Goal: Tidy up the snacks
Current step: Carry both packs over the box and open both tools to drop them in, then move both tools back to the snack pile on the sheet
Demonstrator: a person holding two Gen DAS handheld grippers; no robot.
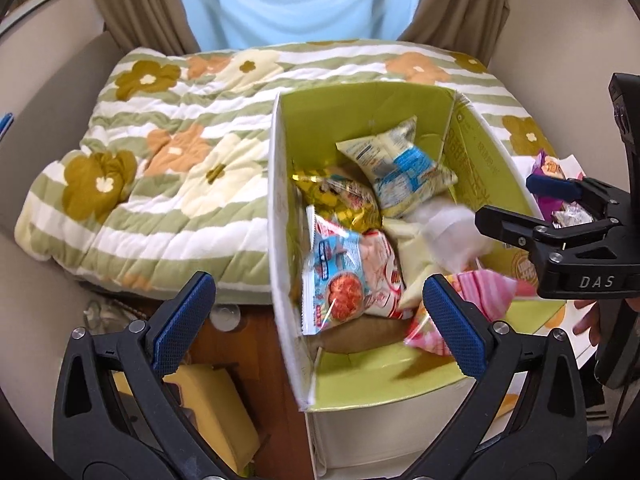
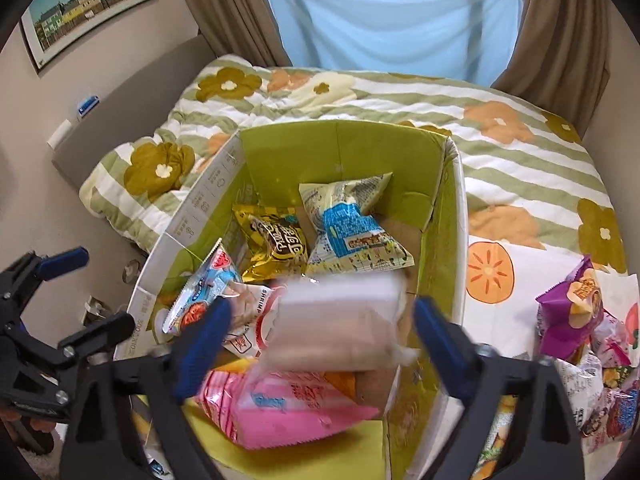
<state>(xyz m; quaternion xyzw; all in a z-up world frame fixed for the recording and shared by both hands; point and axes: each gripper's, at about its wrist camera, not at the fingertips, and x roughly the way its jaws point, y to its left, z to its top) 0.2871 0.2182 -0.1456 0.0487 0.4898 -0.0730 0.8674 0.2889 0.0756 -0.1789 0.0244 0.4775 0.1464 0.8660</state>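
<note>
**Packets dropping into the box, more waiting beside it**

A blurred whitish packet [image 2: 340,320] hangs over the green-lined box [image 1: 360,100], between the right gripper [image 2: 320,328]'s fingers, which stand apart and clear of it. The left gripper [image 1: 316,320] is spread wide and empty above the box's near corner. The packet may catch the rim and fall outside, or crush the pink packet [image 2: 288,412] below. The box sits on a flowered quilt [image 1: 160,160] on a bed; right of the box lies a heap of loose snacks [image 2: 580,340]; behind it hang brown curtains [image 2: 560,40].
</note>
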